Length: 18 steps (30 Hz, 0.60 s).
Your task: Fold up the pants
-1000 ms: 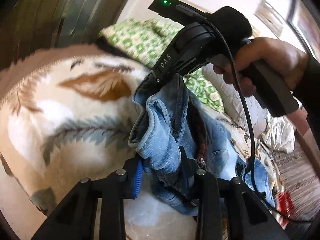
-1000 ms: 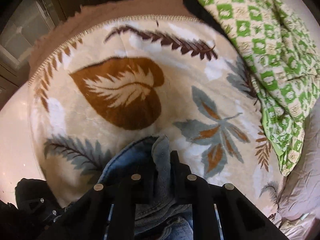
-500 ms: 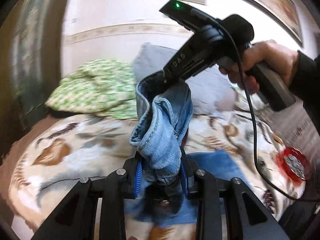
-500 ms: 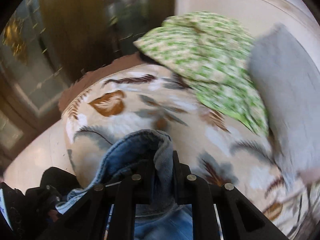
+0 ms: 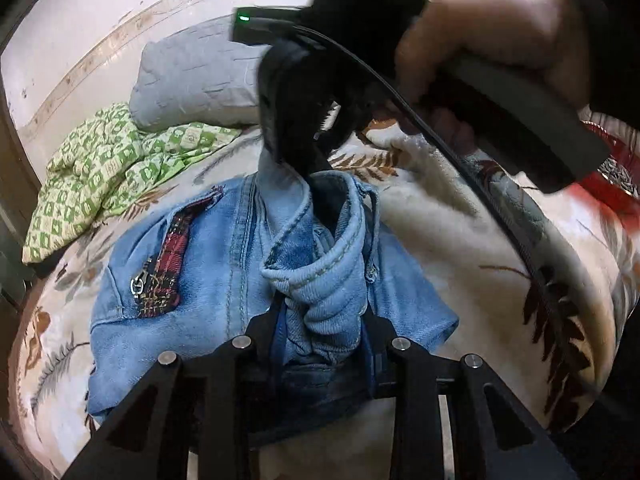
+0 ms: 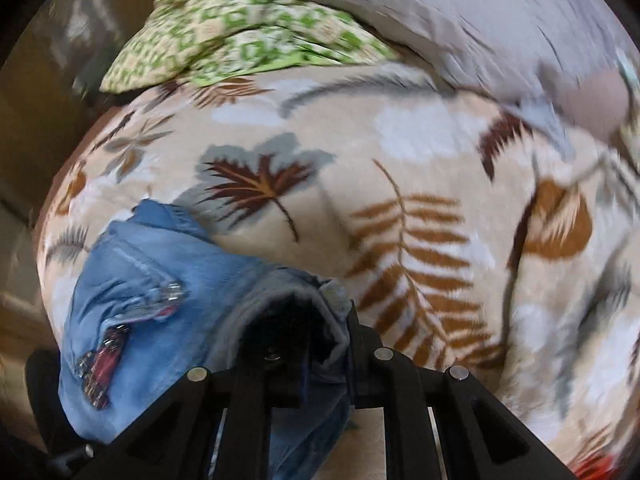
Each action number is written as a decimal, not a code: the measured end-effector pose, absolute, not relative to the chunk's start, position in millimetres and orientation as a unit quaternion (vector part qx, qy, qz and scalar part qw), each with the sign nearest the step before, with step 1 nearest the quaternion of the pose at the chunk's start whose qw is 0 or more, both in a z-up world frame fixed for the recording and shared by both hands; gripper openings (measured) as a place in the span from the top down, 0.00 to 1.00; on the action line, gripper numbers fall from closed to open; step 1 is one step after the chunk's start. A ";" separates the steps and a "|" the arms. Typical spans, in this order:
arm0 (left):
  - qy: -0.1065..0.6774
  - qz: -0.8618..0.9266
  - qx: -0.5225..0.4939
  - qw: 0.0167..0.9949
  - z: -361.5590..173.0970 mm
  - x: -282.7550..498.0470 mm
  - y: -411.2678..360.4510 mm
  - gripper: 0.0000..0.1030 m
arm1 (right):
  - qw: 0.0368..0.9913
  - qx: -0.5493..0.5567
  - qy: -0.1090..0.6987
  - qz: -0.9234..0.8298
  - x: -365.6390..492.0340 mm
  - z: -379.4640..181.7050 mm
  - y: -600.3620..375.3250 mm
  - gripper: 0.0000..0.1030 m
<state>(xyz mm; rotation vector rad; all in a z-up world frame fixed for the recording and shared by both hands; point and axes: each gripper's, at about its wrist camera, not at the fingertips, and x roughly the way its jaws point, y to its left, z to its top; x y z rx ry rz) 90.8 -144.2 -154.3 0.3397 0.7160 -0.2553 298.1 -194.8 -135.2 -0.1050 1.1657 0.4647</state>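
Over the bed | left claw narrow, pinching the pants waistband | right claw nearly closed on bunched denim | pants hang onto the leaf blanket | left view alone shows the hand gripping the right claw; right view blurred.

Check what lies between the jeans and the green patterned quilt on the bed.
In the left wrist view, only a narrow strip of leaf-print blanket separates the jeans from the green patterned quilt.
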 end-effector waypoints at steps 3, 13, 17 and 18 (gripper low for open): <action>0.367 -0.132 0.135 0.911 -149.3 100.6 -135.2 0.70 | 0.809 -0.038 0.542 0.225 298.5 -138.0 -201.2 0.87; 0.311 -0.178 0.098 0.928 -86.6 75.9 -97.4 0.01 | 0.850 0.020 0.499 0.170 278.7 -75.1 -257.1 0.15; 0.297 -0.168 0.070 0.937 -49.2 70.9 -51.9 0.00 | 0.869 0.089 0.458 0.166 249.2 -32.8 -294.0 0.03; 0.300 -0.166 0.060 0.938 -45.2 72.9 -43.0 0.00 | 0.874 0.108 0.443 0.169 236.2 -23.3 -301.1 0.00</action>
